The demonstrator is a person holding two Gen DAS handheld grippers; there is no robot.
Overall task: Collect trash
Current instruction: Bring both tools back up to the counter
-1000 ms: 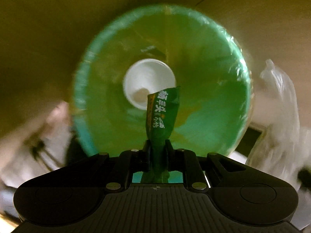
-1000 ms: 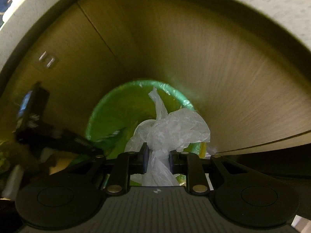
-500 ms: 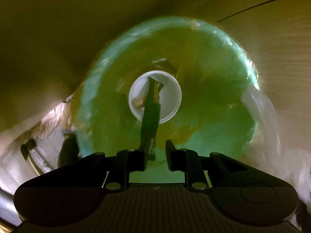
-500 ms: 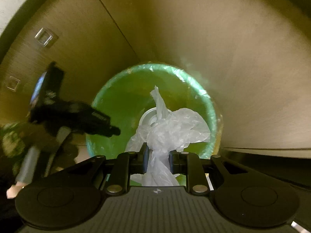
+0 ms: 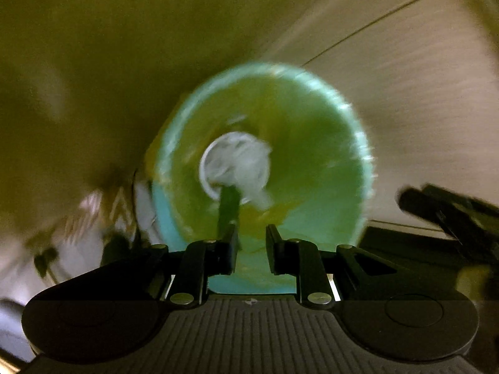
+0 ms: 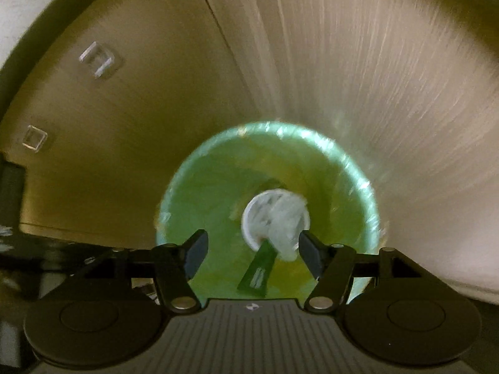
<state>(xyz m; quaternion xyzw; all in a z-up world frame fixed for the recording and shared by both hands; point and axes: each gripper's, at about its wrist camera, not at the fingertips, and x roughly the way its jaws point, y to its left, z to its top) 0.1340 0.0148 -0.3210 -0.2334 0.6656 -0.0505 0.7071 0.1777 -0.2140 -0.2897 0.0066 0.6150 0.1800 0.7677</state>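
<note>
Both claws have let go: I see the wrapper (image 6: 257, 270) and plastic bag (image 6: 285, 218) in the bin (image 6: 199, 187); left claw (image 5: 251, 243) narrowly apart, right claw (image 6: 253, 249) wide.

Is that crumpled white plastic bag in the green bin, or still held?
In the bin. The white plastic bag lies over the white cup inside the green bin; the right gripper is open.

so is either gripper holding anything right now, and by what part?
Nothing held. Left gripper and right gripper are both open and empty; the green wrapper and crumpled white plastic lie inside the green-lined bin.
</note>
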